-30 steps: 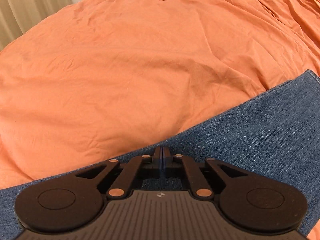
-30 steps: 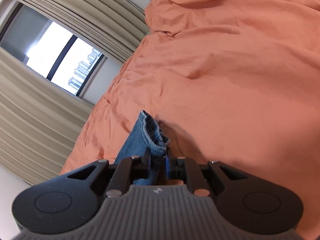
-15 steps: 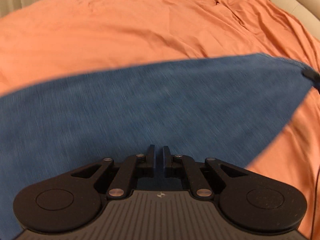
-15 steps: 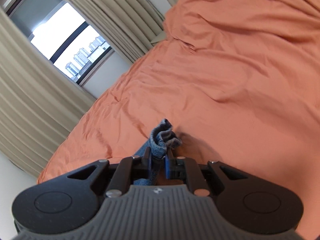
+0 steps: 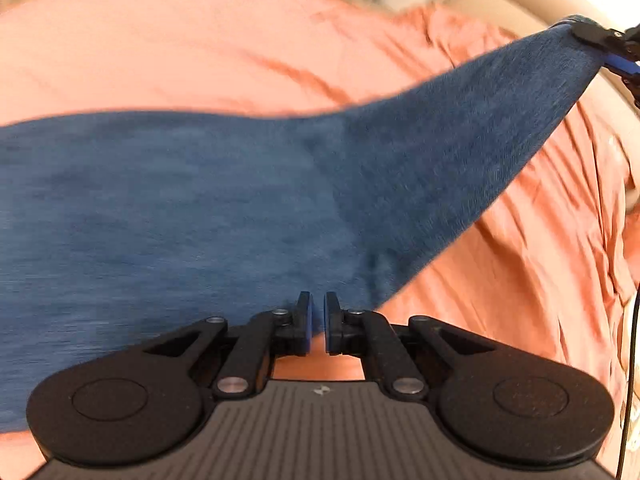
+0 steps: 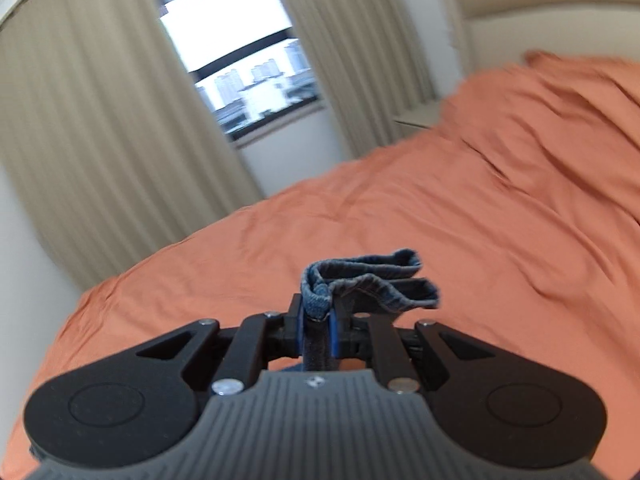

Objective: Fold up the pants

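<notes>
I have the jeans (image 5: 200, 208) stretched above the orange bed (image 5: 520, 280), their length running from my left gripper (image 5: 316, 322), pinching one edge, up to my right gripper (image 6: 316, 330), clamped on the bunched hem.

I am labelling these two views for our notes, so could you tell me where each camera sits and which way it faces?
Left wrist: on the left gripper, looking down over the jeans and orange bedspread; its own fingers and the right gripper show.
Right wrist: on the right gripper, facing curtains and window; its fingers clamp the jeans' hem.
Shared: jeans, bedspread, right gripper.
</notes>
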Tool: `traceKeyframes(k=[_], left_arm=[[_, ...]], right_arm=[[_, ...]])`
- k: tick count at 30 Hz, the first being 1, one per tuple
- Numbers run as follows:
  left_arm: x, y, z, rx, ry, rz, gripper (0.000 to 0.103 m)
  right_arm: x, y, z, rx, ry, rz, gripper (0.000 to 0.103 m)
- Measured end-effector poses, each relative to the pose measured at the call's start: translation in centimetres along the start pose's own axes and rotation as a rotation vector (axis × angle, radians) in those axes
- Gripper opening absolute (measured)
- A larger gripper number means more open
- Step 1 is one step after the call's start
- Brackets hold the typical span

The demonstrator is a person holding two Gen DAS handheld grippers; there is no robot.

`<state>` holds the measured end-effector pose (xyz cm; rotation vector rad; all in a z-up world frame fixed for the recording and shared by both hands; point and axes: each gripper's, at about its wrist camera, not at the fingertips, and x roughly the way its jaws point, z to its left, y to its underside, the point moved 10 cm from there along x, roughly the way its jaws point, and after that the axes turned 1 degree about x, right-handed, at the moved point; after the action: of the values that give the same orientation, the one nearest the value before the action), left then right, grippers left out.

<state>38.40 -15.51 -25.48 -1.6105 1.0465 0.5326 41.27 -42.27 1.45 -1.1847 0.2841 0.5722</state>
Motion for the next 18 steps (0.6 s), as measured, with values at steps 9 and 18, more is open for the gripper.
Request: traceKeyframes(k=[9,18], left_arm=[[-9.5,0.6,11.6,-0.179,-0.139,-0.153,0.005],[-12.5,3.8,21.4,-0.346,-0.180,-0.134,0.005]], right_arm=[[3.5,4.6,17.0,-0.169,-0.128,0.101,0.007],[9.9,23.0,26.0,-0.364,-0.151,0.402,0.007]])
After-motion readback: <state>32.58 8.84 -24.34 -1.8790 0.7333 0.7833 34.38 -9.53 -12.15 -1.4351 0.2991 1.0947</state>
